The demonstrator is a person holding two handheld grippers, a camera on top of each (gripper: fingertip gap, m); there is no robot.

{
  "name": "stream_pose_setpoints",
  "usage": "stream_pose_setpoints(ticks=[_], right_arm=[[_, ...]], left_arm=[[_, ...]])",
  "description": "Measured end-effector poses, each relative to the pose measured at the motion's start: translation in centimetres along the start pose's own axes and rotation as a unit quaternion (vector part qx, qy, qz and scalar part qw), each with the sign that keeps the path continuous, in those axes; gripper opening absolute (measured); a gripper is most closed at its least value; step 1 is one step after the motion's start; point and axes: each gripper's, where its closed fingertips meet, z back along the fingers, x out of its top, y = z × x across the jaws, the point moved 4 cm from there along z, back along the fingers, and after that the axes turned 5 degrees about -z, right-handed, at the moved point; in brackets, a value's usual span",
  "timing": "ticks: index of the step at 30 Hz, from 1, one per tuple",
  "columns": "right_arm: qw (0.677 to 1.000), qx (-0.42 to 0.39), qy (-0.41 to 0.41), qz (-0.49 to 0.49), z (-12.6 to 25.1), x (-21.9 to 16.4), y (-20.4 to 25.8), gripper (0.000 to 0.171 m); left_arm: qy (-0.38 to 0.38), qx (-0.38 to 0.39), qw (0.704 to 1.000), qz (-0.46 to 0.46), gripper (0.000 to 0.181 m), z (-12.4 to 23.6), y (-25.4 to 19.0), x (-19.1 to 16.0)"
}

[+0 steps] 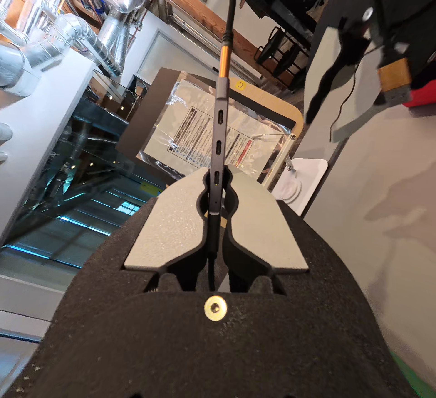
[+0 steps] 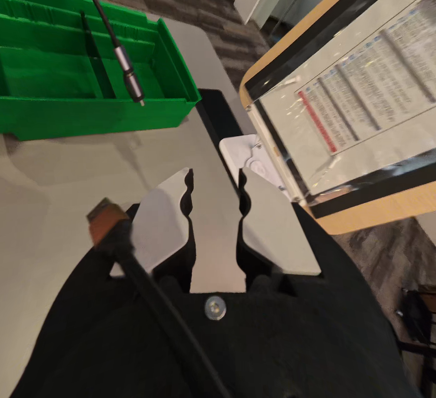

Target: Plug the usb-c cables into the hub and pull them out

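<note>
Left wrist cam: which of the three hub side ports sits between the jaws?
The lowest port on the hub, nearest the camera. The middle port and top port stand clear beyond the jaw tips.

Left wrist view: the right gripper (image 1: 349, 94) at 1 o'clock is motion-blurred and cut off by the right edge. The hub (image 1: 218, 151) lower end is hidden between the left gripper (image 1: 218, 181) fingers.

Right wrist view: the orange-collared cable (image 2: 106, 224) at 8 o'clock is blurred. The green bin (image 2: 94, 115) at 10 o'clock is cut off by the left edge. The laminated sheet (image 2: 368, 85) at 2 o'clock is blurred.
</note>
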Motion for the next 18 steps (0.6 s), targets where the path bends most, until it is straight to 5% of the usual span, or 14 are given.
stream_pose_setpoints(ticks=[1,6,11,18], right_arm=[[0.999,-0.022,-0.023,0.007,0.8,0.3,-0.8,0.040],[0.986,-0.047,-0.129,0.090,5.9,1.4,-1.5,0.043],[0.984,-0.062,-0.160,0.040,10.8,1.0,-3.2,0.048],[0.934,0.056,-0.351,-0.047,17.9,6.1,0.2,0.012]], left_arm=[[-0.002,0.006,1.000,0.001,0.008,-0.2,0.1,-0.1],[-0.016,0.030,0.999,0.002,0.008,-1.1,0.4,-1.1],[-0.046,0.040,0.998,-0.003,0.008,-2.0,0.0,-0.9],[-0.073,0.042,0.996,-0.021,0.008,-2.8,-1.1,0.1]])
